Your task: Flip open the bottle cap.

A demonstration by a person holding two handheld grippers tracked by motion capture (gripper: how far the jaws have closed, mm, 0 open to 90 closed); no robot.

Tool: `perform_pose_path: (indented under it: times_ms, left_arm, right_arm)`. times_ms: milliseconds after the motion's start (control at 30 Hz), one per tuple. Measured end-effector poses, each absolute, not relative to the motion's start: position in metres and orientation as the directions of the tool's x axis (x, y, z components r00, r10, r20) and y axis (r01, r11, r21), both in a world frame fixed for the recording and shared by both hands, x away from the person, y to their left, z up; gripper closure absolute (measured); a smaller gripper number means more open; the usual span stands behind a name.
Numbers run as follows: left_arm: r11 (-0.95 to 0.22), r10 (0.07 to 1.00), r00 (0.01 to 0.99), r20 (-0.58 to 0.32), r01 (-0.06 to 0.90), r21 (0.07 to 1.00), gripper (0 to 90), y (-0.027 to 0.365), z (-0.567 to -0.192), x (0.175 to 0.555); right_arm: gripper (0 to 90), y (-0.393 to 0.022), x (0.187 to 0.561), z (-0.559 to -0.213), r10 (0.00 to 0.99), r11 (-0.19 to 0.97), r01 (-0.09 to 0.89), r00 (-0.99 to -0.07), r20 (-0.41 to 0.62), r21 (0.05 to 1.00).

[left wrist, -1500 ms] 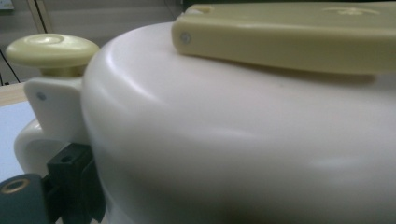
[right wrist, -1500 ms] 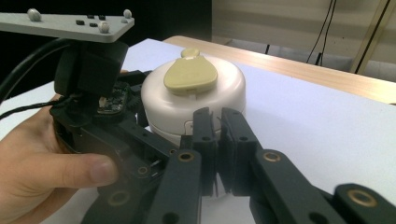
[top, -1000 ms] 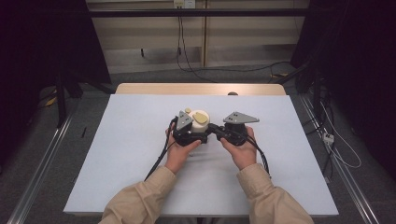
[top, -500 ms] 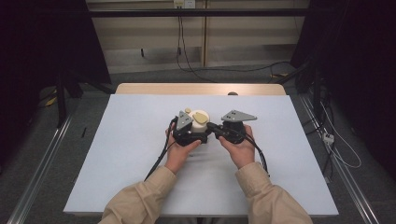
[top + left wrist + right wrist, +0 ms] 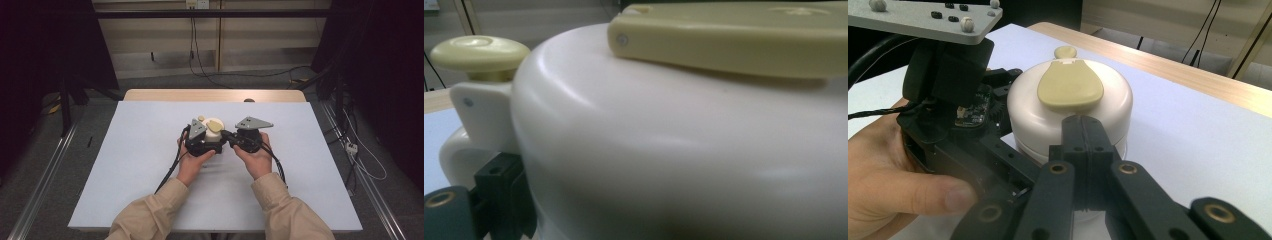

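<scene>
A: Edges and free room?
B: The cream lidded container (image 5: pixel 214 131) is seen near the middle of the white table (image 5: pixel 125 165), slightly toward the far side. Wide bare tabletop is left on both sides and at the near edge; a wooden strip (image 5: pixel 215 95) is seen along the far edge, well apart from the container.

A: Any writing or brands?
B: None can be read. A yellowish flap (image 5: pixel 1069 85) is seen on the lid, with a small round knob (image 5: pixel 1065 51) at its far end.

A: Left gripper?
B: The left gripper (image 5: pixel 202 142) is held right against the container's left side. In the left gripper view the container wall (image 5: pixel 674 150) is seen very close up, and one black jaw is glimpsed at the lower left, by the white loop handle (image 5: pixel 461 155). Whether the jaws are pinching it cannot be told.

A: Right gripper?
B: The right gripper (image 5: pixel 1087 145) is seen with its jaws pressed together, nothing between them; the tips are set against the container's near side wall, below the lid.
</scene>
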State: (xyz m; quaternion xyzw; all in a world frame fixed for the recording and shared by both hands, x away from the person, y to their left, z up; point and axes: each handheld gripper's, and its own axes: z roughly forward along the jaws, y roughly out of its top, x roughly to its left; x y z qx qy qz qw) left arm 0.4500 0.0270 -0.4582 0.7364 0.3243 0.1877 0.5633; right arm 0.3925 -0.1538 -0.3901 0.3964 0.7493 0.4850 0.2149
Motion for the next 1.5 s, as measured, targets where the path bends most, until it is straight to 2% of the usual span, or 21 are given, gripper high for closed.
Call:
perform_pose_path:
  times_ms: [1500]
  left_arm:
    - [-0.156, 0.693, 0.715, -0.09, 0.27, 0.95, 6.1, 0.027, -0.458, 0.449]
  right_arm:
    - [90.0, -0.146, 0.396, -0.376, 0.794, 0.214, 0.366, -0.606, 0.057, 0.906]
